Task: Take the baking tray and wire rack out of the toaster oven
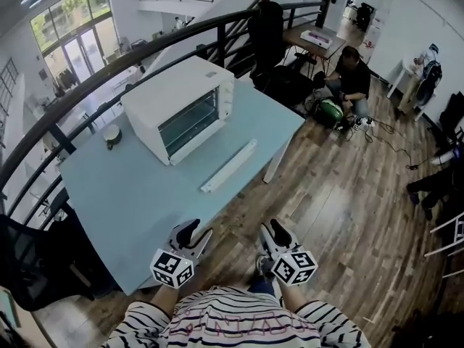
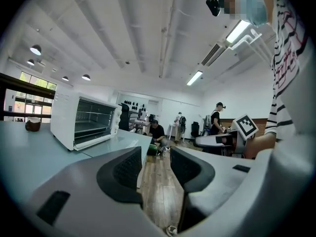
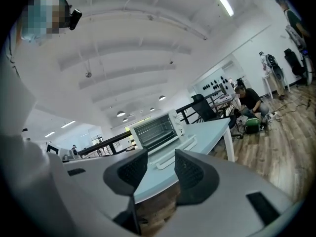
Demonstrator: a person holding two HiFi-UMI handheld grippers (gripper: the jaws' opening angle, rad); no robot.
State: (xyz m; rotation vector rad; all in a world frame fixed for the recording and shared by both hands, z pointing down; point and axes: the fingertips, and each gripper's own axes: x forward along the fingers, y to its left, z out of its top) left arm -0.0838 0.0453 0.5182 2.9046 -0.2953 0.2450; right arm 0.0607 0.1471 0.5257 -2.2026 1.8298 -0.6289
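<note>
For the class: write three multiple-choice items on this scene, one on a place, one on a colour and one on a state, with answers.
1. The toaster oven stands: A on the light blue table; B under it; C beside it.
2. Its casing is: A black; B white; C red.
3. The left gripper and right gripper are: A both shut; B one open, one shut; C both open, empty.
Answers: A, it rests on the tabletop; B, the casing is white; C, each gripper view shows jaws apart with nothing between.
</note>
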